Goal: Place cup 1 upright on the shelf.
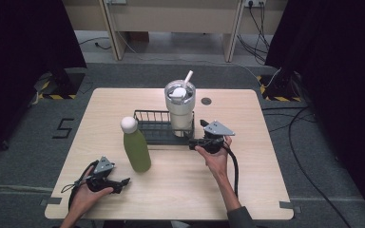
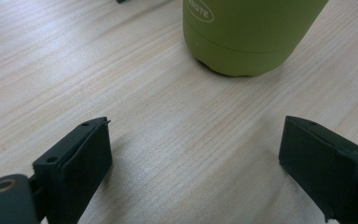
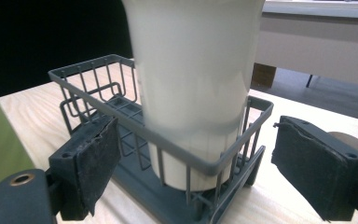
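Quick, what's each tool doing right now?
Left tool: open, empty, near the green bottle.
Right tool: open, facing the wire basket, gripping nothing.

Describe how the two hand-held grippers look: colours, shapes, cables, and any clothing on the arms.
The left gripper and the right gripper are both black. Each has two blocky jaws with flat pads and a grey three-cornered plate on top. A black cable trails from each. A dark sleeve shows on the right arm.
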`<state>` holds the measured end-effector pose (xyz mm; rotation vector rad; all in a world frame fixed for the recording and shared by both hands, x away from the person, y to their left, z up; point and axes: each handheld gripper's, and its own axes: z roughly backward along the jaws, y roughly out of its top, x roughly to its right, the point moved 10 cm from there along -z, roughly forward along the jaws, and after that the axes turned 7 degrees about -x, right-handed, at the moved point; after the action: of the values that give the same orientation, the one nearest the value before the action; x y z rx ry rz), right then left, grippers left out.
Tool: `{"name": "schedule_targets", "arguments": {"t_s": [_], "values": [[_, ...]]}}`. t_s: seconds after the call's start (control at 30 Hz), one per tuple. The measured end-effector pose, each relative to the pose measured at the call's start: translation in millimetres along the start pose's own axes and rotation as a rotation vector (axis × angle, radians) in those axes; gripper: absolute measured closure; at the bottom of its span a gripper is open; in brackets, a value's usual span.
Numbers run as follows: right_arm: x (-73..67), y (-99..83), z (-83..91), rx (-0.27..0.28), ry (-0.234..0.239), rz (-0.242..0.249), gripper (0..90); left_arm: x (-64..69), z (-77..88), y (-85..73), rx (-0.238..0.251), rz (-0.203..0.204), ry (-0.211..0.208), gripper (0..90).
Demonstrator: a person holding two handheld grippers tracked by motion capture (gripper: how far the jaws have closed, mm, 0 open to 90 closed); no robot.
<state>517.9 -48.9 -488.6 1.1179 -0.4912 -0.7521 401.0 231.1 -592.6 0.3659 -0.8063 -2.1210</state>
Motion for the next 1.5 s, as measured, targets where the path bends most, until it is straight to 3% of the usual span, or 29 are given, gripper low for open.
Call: {"name": "schedule_targets", "arguments": {"t_s": [0.47,1.13,1.5], "values": [[-14.8,-6.1,21.4,-0.013,0.008,0.054,14.8,0.1,0.0,0.0,0.001,0.0,-0.001,8.6],[-23.1,-23.1,54.2,-0.031,0.025,0.059,14.8,0.1,0.0,0.0,0.0,0.0,-0.001,8.6],[-24.9,-37.3,63.0,-0.062,0.009,0.069,14.8,0.1,0.0,0.0,0.0,0.0,-0.002,8.7]]}}
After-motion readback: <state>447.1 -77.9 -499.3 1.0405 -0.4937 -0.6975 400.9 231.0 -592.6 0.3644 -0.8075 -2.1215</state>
